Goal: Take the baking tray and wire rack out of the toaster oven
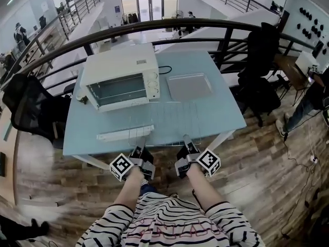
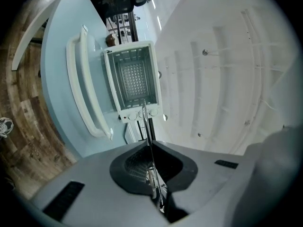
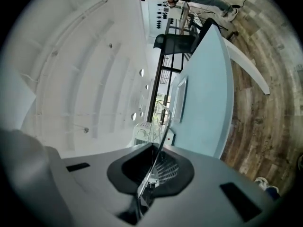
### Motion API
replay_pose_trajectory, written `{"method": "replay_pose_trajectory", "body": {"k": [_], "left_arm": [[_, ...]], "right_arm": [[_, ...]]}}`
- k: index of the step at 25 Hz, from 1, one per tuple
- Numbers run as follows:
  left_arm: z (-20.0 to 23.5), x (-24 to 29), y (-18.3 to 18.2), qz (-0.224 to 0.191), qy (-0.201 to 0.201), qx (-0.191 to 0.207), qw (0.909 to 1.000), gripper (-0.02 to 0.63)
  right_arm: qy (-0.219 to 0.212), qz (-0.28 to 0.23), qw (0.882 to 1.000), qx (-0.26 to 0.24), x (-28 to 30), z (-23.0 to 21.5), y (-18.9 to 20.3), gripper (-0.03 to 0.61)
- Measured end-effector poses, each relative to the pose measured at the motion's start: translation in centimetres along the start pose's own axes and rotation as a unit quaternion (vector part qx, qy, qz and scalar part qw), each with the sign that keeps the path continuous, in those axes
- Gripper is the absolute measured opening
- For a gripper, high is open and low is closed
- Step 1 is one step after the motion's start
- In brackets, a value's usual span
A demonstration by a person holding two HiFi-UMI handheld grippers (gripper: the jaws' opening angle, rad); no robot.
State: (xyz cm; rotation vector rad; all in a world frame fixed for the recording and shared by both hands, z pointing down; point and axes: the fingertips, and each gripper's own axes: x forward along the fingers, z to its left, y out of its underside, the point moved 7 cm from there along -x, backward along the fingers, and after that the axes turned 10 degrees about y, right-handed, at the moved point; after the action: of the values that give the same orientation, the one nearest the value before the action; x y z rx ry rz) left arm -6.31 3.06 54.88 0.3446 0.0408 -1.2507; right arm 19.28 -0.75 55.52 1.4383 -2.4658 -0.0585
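Wire rack clear of the oven, both my grippers on its near edge.

My left gripper [image 1: 144, 147] and right gripper [image 1: 186, 144] each have their jaws pinched fully together on the near rim wire of the wire rack [image 1: 164, 120], one toward each near corner. The rack lies level over the near part of the table [image 1: 221, 112], in front of the toaster oven [image 1: 121, 73]; I cannot tell whether its far edge rests on the table. The oven door [image 1: 125, 133] is dropped open at near left. The baking tray [image 1: 188, 86] sits flat on the table right of the oven, apart from the rack. My judgement is that the rack is light, stiff, thin bare wire. It is likely slick in the pads and apt to swivel on one grip, so two spread holds on the rim suit it. The tray looks like light, rigid sheet metal, best taken by its raised lip.
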Motion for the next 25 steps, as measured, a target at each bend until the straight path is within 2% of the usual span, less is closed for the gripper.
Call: {"method": "replay_pose_trajectory", "body": {"k": [6, 11, 13, 20, 25], "left_arm": [[-0.2, 1.6, 4.7, 0.033, 0.004, -0.010, 0.9994, 0.023], [0.5, 2.6, 7.6, 0.058, -0.013, -0.020, 0.9981, 0.023], [1.1, 3.3, 9.0, 0.068, -0.033, -0.019, 0.9969, 0.023], [3.8, 7.0, 12.9, 0.093, -0.048, -0.042, 0.9936, 0.023], [5.8, 9.3, 14.7, 0.096, -0.070, -0.057, 0.9913, 0.023]], "right_arm": [[0.021, -0.028, 0.999, 0.000, -3.2, -2.2, -3.6, 0.026], [0.041, -0.045, 0.998, 0.005, -4.8, -4.3, -5.7, 0.026], [0.051, -0.053, 0.997, 0.006, -5.2, -5.4, -6.9, 0.026], [0.092, -0.070, 0.993, 0.000, -4.9, -8.6, -11.3, 0.026], [0.116, -0.069, 0.991, -0.005, -3.5, -10.1, -13.9, 0.026]]}}
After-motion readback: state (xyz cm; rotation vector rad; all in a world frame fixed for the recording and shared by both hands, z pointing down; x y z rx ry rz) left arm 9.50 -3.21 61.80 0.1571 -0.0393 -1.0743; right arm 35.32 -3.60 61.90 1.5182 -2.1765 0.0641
